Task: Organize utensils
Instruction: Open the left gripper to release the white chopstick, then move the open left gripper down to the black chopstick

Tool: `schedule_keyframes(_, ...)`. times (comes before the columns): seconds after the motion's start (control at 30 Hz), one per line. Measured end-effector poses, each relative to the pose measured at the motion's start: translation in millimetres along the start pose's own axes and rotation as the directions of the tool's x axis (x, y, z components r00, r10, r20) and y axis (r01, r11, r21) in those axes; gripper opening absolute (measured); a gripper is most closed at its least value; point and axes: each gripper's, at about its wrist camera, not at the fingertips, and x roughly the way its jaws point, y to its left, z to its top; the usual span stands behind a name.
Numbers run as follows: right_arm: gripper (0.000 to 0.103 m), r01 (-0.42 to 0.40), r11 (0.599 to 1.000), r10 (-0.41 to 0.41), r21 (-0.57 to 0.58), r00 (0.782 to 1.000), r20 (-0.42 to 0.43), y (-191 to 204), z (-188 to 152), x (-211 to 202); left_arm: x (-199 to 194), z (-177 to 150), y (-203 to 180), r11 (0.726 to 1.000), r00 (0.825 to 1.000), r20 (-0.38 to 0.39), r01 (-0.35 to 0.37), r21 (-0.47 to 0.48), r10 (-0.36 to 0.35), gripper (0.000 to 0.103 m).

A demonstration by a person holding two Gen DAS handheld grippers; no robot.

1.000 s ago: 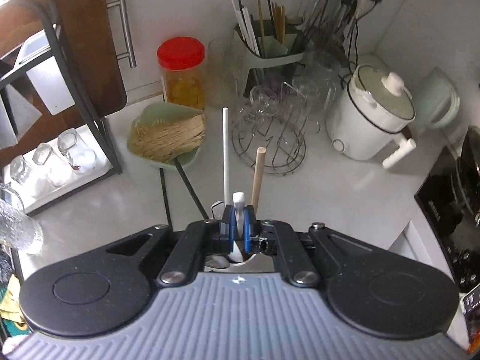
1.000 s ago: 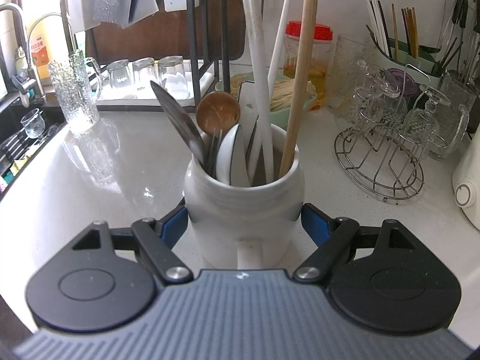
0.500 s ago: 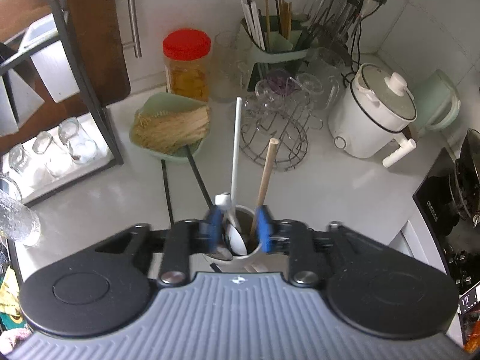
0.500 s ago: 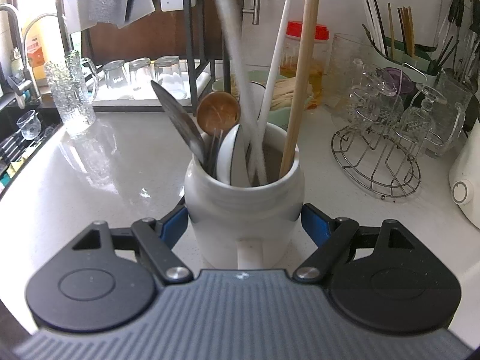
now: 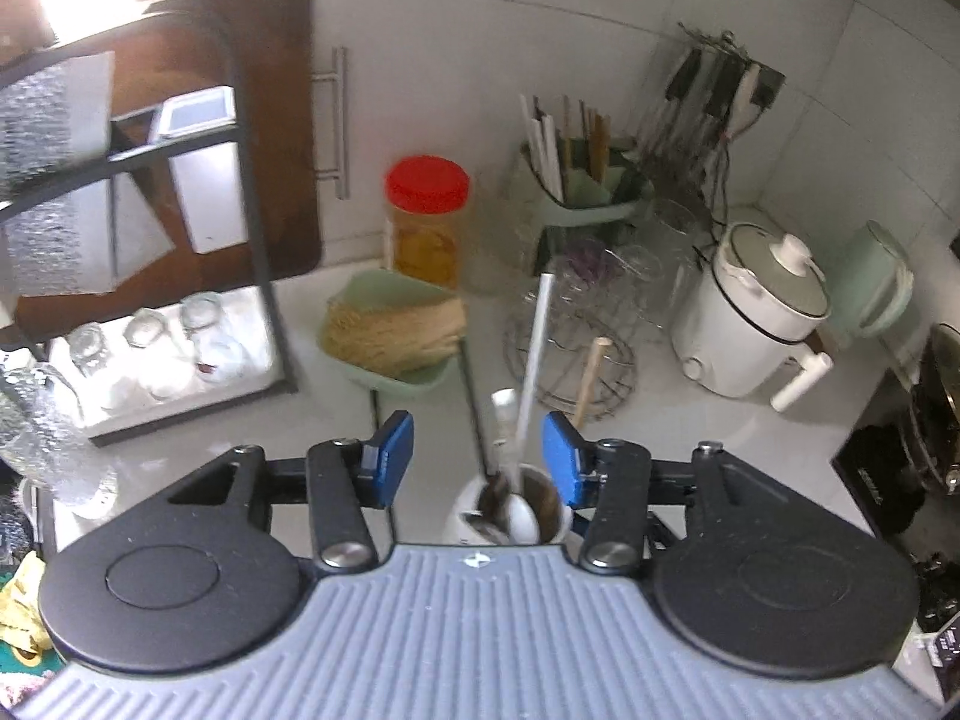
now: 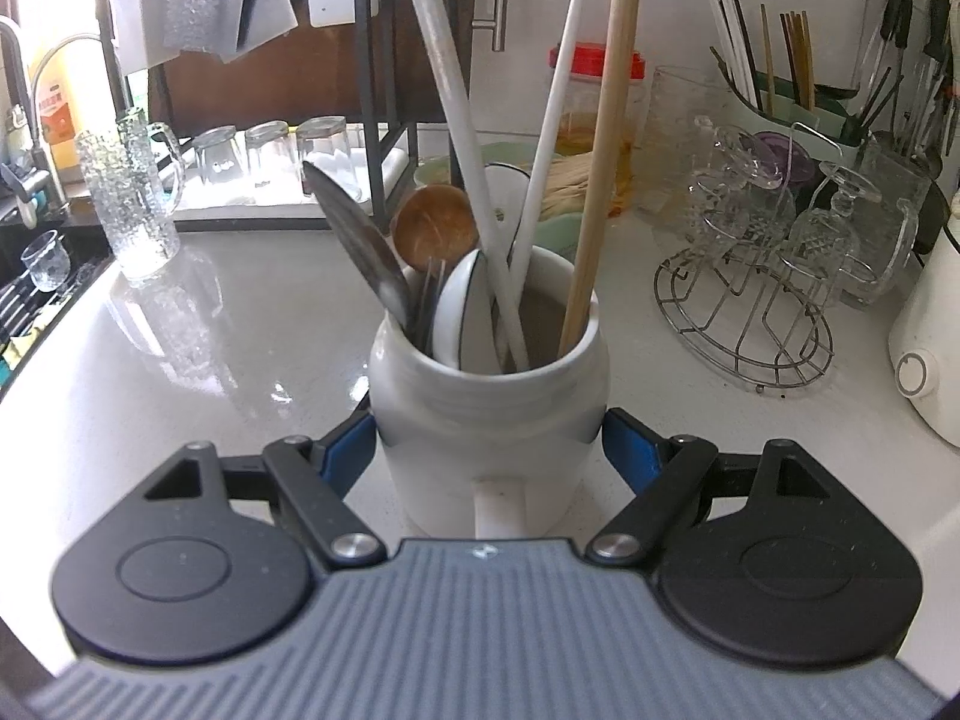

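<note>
Left gripper (image 5: 477, 459) lifted off spoon handle (image 5: 501, 420), jaws opening, empty above right-clamped crock (image 6: 489, 402).

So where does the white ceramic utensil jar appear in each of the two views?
Left wrist view: white ceramic utensil jar, low centre, seen from above, just over the grey housing.
Right wrist view: the jar fills the centre.
Shared landmark: red-lidded amber jar by the back wall.
</note>
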Motion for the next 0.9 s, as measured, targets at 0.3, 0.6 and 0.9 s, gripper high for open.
schedule_keyframes(0.3, 0.085, 0.010, 1.000, -0.010, -0.004, 1.000, 0.009, 2, 0, 1, 1, -24, 38, 0.996, 0.999, -0.001, -0.048, -0.075, 0.048, 0.059)
schedule_keyframes(0.6, 0.084, 0.012, 1.000, -0.012, 0.009, 1.000, 0.020, 1, 0, -1, 20, -49, 69, 0.989, 0.996, -0.048, -0.082, -0.127, 0.076, 0.060)
schedule_keyframes(0.9, 0.084, 0.053, 0.997, -0.054, 0.058, 0.998, 0.016, -4, -4, -6, 54, -64, 87, 0.987, 0.996, -0.065, -0.077, -0.138, 0.069, 0.060)
